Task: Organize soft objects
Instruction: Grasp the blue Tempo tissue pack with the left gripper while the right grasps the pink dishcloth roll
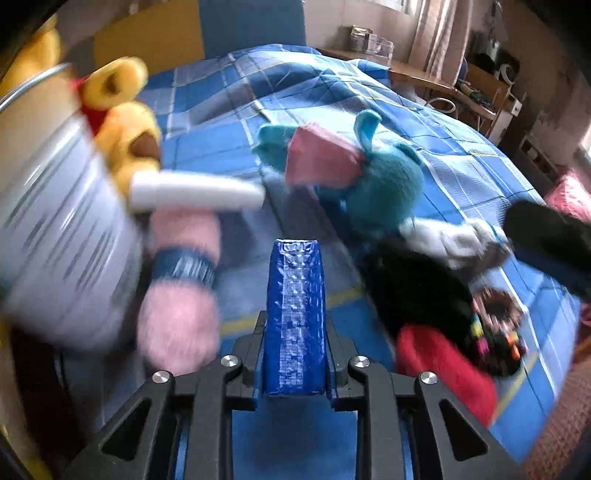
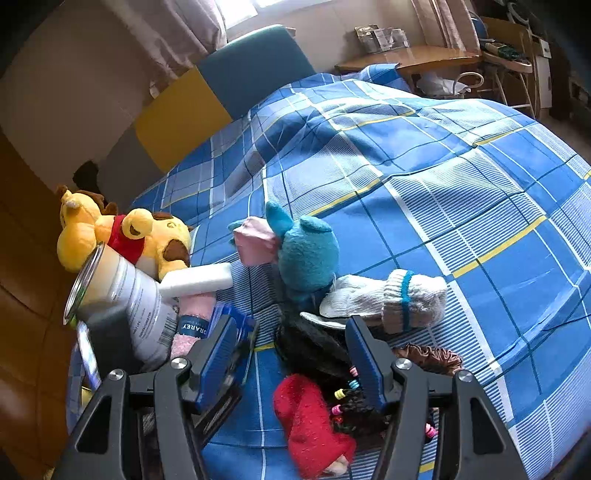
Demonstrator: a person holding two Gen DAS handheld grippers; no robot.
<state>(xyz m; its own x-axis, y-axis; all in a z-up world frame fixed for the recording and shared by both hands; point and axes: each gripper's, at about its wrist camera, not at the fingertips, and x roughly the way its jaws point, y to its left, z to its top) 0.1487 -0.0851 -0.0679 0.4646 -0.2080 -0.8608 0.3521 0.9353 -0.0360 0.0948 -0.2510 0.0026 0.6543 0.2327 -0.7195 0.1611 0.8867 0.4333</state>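
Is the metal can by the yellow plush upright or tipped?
Tipped: the metal can leans with its open rim facing up-left, against the yellow plush.

A bed under a blue plaid cover [image 2: 424,177] fills the room; yellow and teal headboard panels [image 2: 221,99], a wooden desk [image 2: 410,59], curtained daylight window [image 2: 240,9] behind.
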